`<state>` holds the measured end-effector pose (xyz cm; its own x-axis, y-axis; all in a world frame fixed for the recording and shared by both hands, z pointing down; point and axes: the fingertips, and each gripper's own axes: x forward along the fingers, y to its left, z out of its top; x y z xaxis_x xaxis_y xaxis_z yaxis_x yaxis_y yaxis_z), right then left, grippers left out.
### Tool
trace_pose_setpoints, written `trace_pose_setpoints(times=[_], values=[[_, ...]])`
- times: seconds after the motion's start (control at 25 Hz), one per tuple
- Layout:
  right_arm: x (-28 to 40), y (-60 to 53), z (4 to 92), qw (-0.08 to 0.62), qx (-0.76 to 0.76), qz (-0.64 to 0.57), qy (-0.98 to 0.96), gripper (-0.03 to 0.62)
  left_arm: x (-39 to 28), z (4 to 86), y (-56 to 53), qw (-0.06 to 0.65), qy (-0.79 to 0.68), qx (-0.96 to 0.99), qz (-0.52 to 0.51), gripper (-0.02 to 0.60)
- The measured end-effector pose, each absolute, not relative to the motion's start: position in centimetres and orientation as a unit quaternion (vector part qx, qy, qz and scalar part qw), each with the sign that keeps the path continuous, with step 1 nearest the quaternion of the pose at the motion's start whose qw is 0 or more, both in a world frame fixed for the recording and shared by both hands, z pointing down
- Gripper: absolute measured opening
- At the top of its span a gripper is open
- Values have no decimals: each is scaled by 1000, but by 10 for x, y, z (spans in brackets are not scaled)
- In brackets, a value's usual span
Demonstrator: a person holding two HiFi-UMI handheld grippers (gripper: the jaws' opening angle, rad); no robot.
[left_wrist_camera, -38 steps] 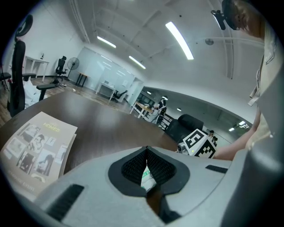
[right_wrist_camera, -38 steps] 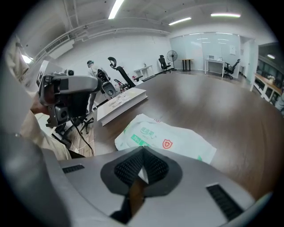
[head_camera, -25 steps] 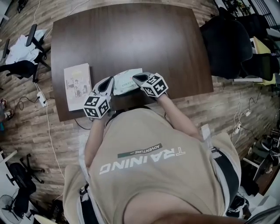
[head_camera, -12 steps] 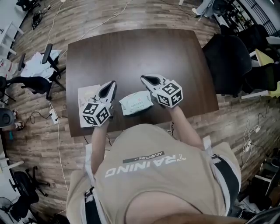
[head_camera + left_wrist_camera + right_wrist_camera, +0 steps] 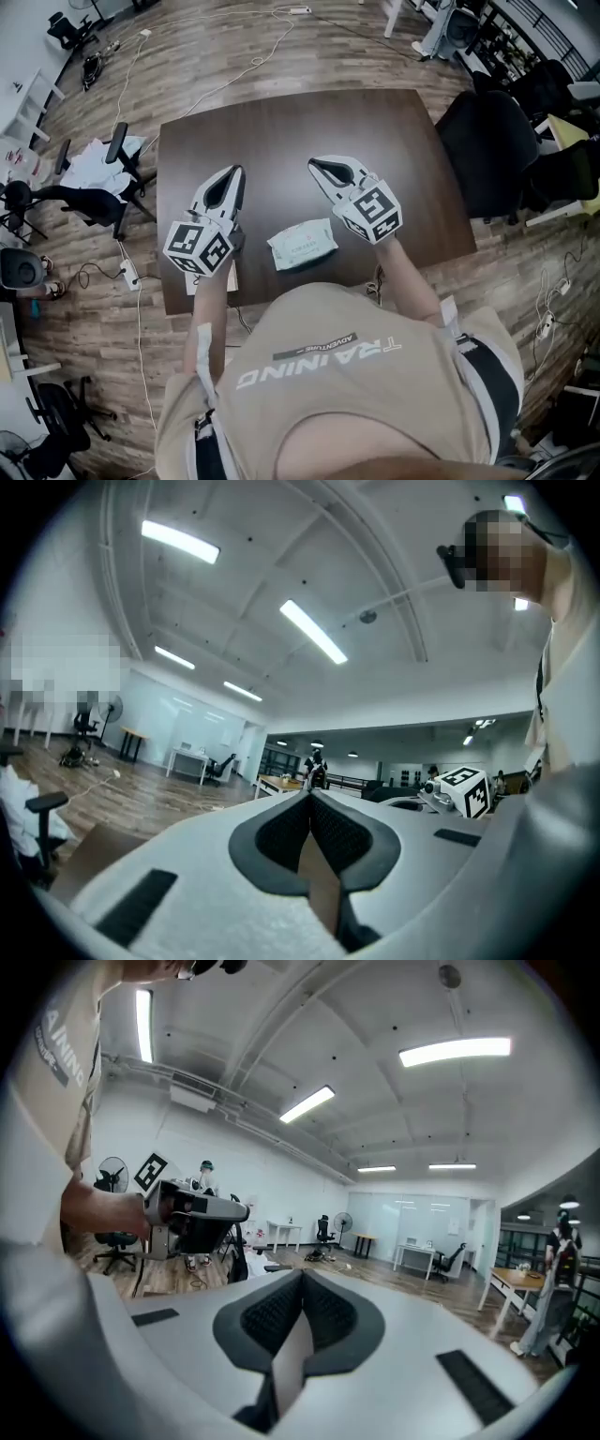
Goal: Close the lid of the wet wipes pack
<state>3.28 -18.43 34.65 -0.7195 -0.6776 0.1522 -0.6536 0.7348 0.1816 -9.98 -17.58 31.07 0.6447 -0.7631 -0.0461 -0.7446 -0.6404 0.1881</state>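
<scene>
**Head view.** The wet wipes pack [image 5: 302, 244] lies flat on the dark brown table [image 5: 291, 122], close to the table's near edge and just in front of the person's beige shirt [image 5: 328, 375]. The pack is a pale green-white soft rectangle, turned slightly askew to the table edge. Its top face carries a slightly darker oblong patch at the centre. No raised flap stands out from this face, though the lid is too small to read with certainty. Nothing touches the pack.

The left gripper [image 5: 234, 172] is to the pack's left and the right gripper [image 5: 315, 167] to its right. Both are held clear of the pack, with their tips pointing away from the person over the bare middle of the table. A black office chair [image 5: 483, 141] stands beside the table's right edge on the wood-plank floor [image 5: 234, 47].

**Left gripper view.** The two jaws meet at their tips with nothing between them. They are clenched and empty, and they aim out at the room rather than down at the table.

**Right gripper view.** The jaws are likewise pressed together and empty. The left gripper's body appears at upper left, held in the person's left hand [image 5: 94, 1208].
</scene>
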Motion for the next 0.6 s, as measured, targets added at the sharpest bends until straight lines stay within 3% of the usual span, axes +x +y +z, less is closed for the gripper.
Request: trace_pose_setpoints(times=[0.24,0.6], values=[[26,-189,307,51,359,-71,-929,14,-103,248,-172,-53,-451,889,-58,5],[40,-204,282,-8,395,-74,-916,14,-113,230,-175,-120,-488,864,-41,5]])
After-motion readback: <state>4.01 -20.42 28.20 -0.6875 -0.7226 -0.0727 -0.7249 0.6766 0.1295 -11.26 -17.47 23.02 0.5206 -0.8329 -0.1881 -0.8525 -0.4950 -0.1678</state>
